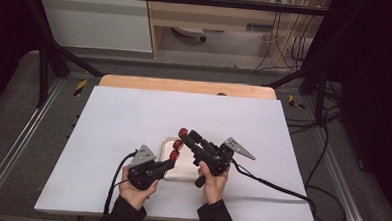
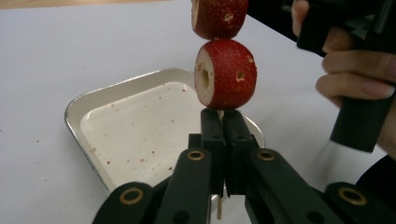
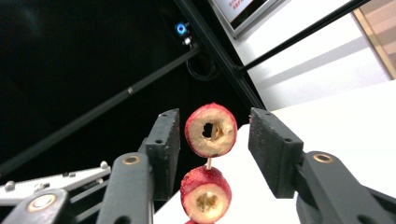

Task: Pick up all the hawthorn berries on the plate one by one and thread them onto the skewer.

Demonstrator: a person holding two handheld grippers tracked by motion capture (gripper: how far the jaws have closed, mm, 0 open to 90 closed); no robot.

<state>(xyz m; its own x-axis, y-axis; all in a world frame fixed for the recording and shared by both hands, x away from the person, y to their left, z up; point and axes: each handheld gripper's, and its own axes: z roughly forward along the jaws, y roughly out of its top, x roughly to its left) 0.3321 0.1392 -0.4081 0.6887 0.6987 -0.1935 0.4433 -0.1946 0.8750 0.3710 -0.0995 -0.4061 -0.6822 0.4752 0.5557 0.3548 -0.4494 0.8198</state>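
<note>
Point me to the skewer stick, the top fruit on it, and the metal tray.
skewer stick point(image 2: 218, 212), left gripper view, bare end below the shut jaws.
top fruit point(image 3: 210, 130), right gripper view, cut face beside its cored hole.
metal tray point(image 2: 74, 106), left gripper view, left rim corner.

We see even overhead light on the white rectangular table top point(image 1: 133, 118), with soft shadows; its surroundings fall dark. The person's near hand point(image 2: 355, 70) blurs slightly.
</note>
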